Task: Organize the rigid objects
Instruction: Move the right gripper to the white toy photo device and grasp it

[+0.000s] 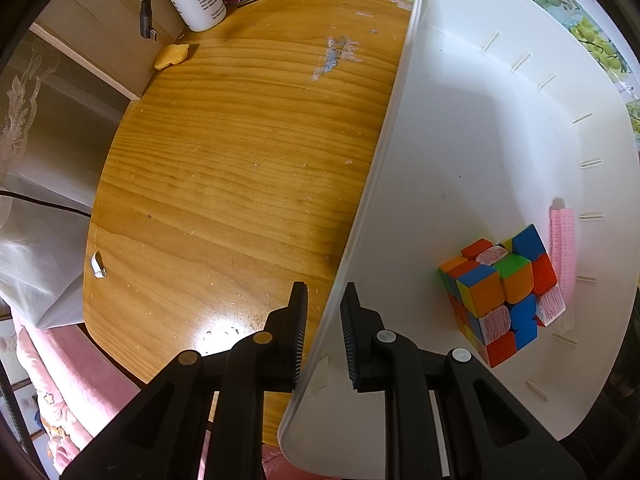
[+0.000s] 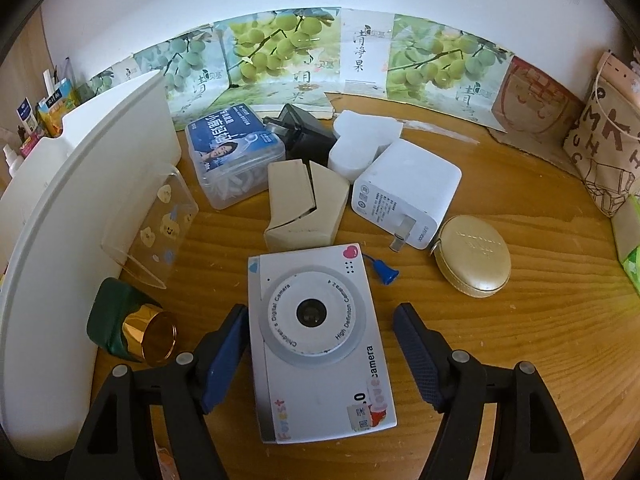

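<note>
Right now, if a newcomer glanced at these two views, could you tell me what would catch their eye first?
Probably the multicoloured puzzle cube, alone on the floor of the white bin, whose wall the left gripper pinches. In the right wrist view, the white children's camera lies face up on the wooden table, between the open fingers of the right gripper. Behind it sits a clutter of small boxes and chargers.

The left wrist view looks straight down along its fingers point(image 1: 296, 332), close over the wooden table point(image 1: 240, 152) and the rim of the white bin point(image 1: 384, 168). The right wrist view tilts forward and down, near a children's digital camera point(image 2: 316, 344), facing the wall. Both seem to share the bin point(image 2: 60, 216) and the tabletop point(image 2: 520, 340).
</note>
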Motion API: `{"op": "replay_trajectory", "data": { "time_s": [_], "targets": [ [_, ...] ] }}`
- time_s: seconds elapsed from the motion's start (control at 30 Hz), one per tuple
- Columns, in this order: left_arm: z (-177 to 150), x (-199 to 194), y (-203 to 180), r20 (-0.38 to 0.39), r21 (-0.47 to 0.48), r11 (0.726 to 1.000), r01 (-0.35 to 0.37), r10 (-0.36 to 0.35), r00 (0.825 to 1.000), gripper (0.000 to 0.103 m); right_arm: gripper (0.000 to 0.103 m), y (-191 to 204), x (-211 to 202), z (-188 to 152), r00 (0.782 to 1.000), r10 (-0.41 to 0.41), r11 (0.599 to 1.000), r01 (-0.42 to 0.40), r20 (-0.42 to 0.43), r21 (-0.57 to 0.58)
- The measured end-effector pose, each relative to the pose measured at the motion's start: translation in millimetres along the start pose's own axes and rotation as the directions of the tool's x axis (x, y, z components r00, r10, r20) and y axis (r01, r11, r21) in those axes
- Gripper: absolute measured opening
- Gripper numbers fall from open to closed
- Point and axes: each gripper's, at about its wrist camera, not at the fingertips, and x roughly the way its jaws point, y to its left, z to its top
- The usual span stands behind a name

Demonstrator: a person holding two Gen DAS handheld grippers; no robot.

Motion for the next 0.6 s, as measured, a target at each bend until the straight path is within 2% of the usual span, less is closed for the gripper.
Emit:
{"op": "replay_trajectory", "data": {
  "time_s": [0.17,0.6],
  "targets": [
    [0.2,0.4,-0.4,-0.001,0.004,1.000,-0.002,0.002,1.000,0.020,0.060,2.8,-2.3,1.5,1.000,0.012,1.000,-0.012,-0.005,-0.016],
    [-1.2,2.7,-5.8,0.000,0.023,1.000,-0.005,0.005,1.000,0.020,0.059,1.8,-5.0,2.6,0.998,-0.001,0.999,0.003,-0.062,0.038]
  ]
}}
